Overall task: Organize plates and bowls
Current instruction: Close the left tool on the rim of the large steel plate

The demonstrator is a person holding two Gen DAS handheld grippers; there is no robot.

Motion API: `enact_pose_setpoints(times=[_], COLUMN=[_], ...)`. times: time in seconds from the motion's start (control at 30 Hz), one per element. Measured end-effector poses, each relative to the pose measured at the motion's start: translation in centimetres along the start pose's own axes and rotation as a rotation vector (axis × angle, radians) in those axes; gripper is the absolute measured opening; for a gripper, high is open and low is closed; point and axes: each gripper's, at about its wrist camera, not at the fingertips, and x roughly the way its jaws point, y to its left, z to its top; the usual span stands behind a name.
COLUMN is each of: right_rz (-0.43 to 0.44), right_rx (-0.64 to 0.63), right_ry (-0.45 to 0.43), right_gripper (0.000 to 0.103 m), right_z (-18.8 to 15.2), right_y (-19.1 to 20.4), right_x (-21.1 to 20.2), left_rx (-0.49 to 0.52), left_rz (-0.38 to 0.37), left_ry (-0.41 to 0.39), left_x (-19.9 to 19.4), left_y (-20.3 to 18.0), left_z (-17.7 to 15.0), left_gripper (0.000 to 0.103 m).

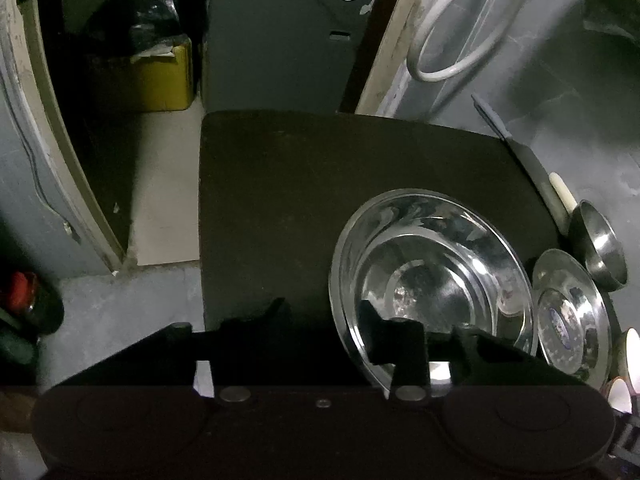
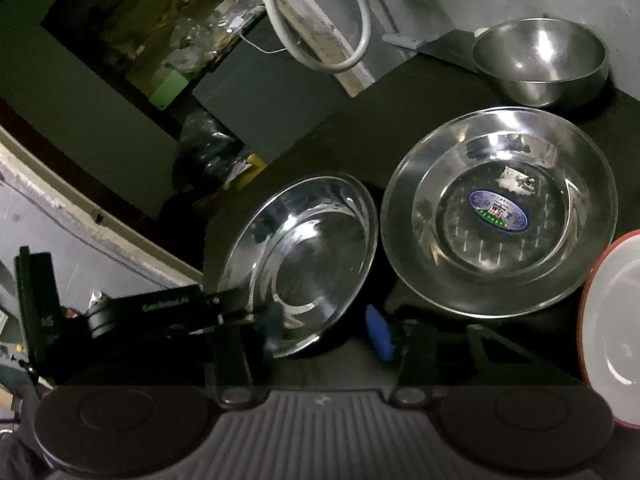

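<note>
Left gripper (image 1: 324,314): fingers part spread, set across the near-left rim of a steel deep plate (image 1: 432,264), right finger inside the dish, left finger outside it over the dark table top (image 1: 272,184). Whether the pads press on the rim cannot be told. In the right wrist view the same gripper (image 2: 236,308) comes in from the left and meets the rim of that plate (image 2: 304,256).

Right gripper (image 2: 306,336): fingers part spread, one with a blue pad (image 2: 380,332). The near edge of the deep plate lies between them; contact cannot be told.

Deep plate: empty, near the front of the table top; it looks tilted in the right wrist view.

Second steel plate (image 2: 500,212): just beside the first on its right, lying flat, with a blue oval sticker (image 2: 498,210) at its centre; also at the right edge of the left wrist view (image 1: 572,312).

Small steel bowl (image 2: 540,60): behind the second plate, near the back of the table, upright.

Red-rimmed white dish (image 2: 612,328): at the far right, partly out of frame.

Background: white hose (image 1: 452,40) looped against a wall; yellow box (image 1: 160,80) on the floor to the left
</note>
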Motion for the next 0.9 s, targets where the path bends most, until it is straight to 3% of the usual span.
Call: enact_pose_setpoints(times=[0.3,0.4,0.9], right_rz=[-0.016,-0.015,0.051], right_rx=[0.023,0.006,-0.18], right_ry=[0.028,0.031,0.012], right_gripper=[0.027,0.021,0.021], right_z=[0.3,0.2,0.1], right_y=[0.1,0.3,1.3], right_x=[1.7,2.0,-0.4], left_rx=[0.002,0.008,-0.023], left_rz=[-0.03,-0.03,-0.016], left_ry=[0.018,0.015,-0.026], left_x=[0.1,0.0,-3.8], left_y=[-0.4,-0.7,-0.8], left_z=[0.0,-0.3,-3.3], left_gripper=[0.012,0.012,0.015])
